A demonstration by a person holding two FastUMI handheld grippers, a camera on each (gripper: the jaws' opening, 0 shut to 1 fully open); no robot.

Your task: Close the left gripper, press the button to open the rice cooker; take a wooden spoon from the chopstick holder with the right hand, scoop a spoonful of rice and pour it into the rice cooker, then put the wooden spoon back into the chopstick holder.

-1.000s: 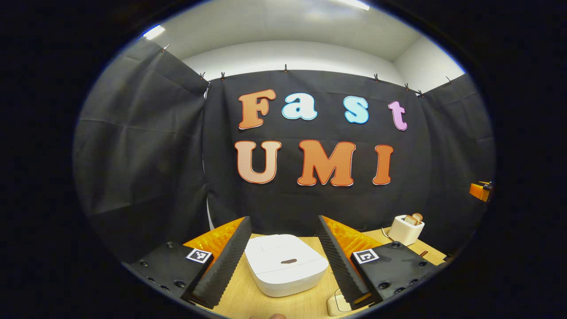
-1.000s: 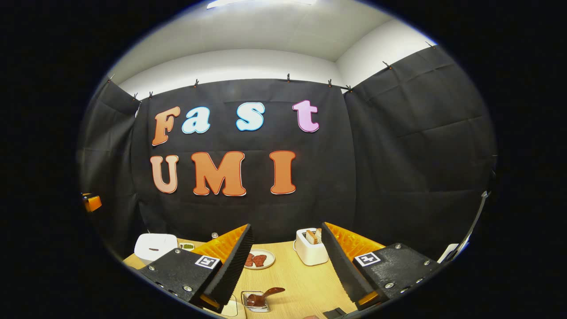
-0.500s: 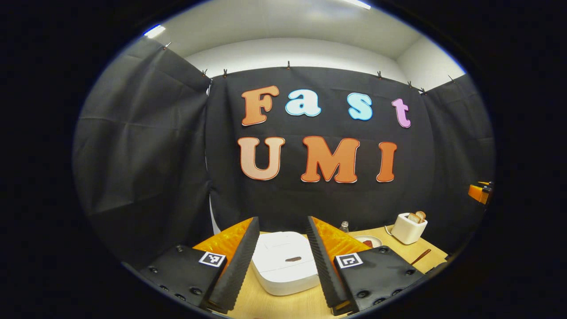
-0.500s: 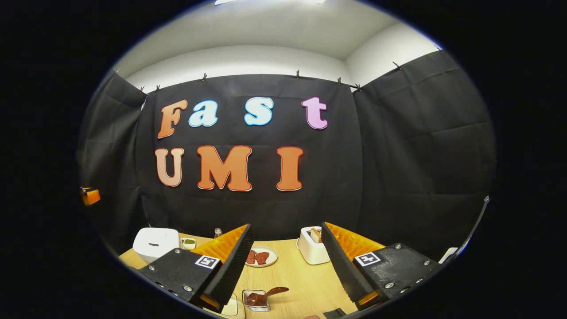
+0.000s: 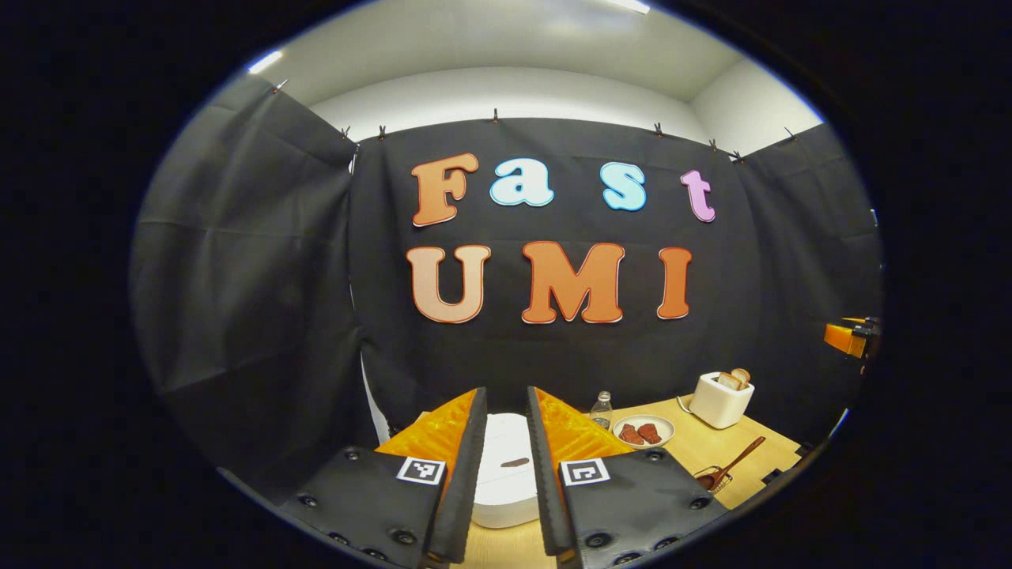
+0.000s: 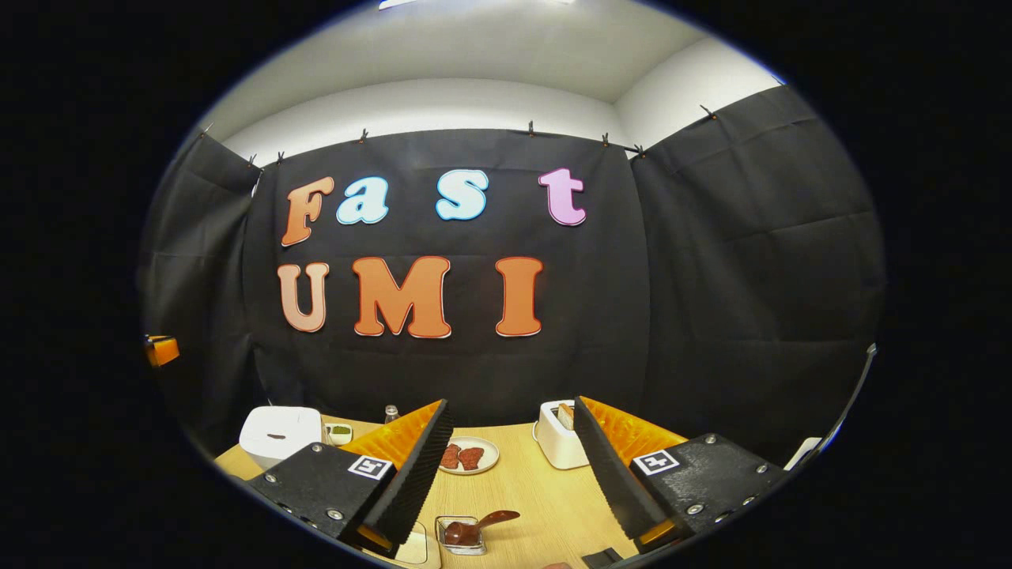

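Observation:
The white rice cooker (image 5: 506, 474) stands lid down on the wooden table (image 5: 696, 446). It shows through the narrow gap between the fingers of my left gripper (image 5: 504, 390), which hangs over it nearly shut and holds nothing. A dark button (image 5: 515, 461) marks the lid. In the right gripper view the cooker (image 6: 278, 431) sits far left. My right gripper (image 6: 512, 401) is wide open and empty above the table. The brown wooden spoon (image 6: 484, 521) leans in a small clear holder (image 6: 460, 535) just below and ahead of it. In the left gripper view the spoon (image 5: 734, 465) lies at the right.
A white toaster (image 6: 558, 436) with bread, a plate of red slices (image 6: 468, 457), a small bottle (image 6: 390, 413) and a little dish of something green (image 6: 338, 433) stand along the back of the table. A pale container (image 6: 417, 551) sits by the holder.
My left gripper's fingers have drawn together from wide apart to a narrow gap and moved in over the cooker. The right gripper has barely moved and stays open.

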